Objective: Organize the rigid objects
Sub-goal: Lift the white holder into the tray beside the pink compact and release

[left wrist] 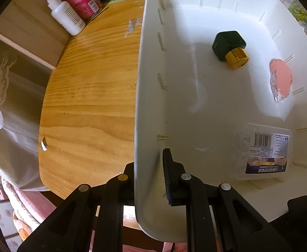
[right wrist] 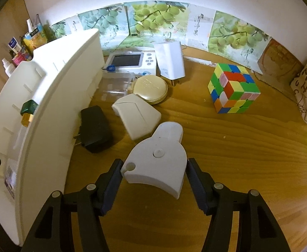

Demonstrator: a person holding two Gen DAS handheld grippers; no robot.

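Bench (right wrist: 226, 147), wood. White basket (left wrist: 195, 105) at its left side; left hand-held gripper (left wrist: 149, 180) clamped narrow on the basket's near wall. Inside the basket: green-and-gold bottle (left wrist: 231, 48), pink disc in wrapper (left wrist: 280, 79), clear labelled box (left wrist: 262, 151). Right hand-held gripper (right wrist: 154, 176) holding a white bell-shaped plastic piece (right wrist: 155, 159) between its pads. On the bench beyond: black charger (right wrist: 95, 129), white case (right wrist: 138, 116), round cream compact (right wrist: 150, 89), white plug adapter (right wrist: 171, 62), colour puzzle cube (right wrist: 233, 88).

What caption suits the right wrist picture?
Right claw gripping a white plastic piece beside the white basket.
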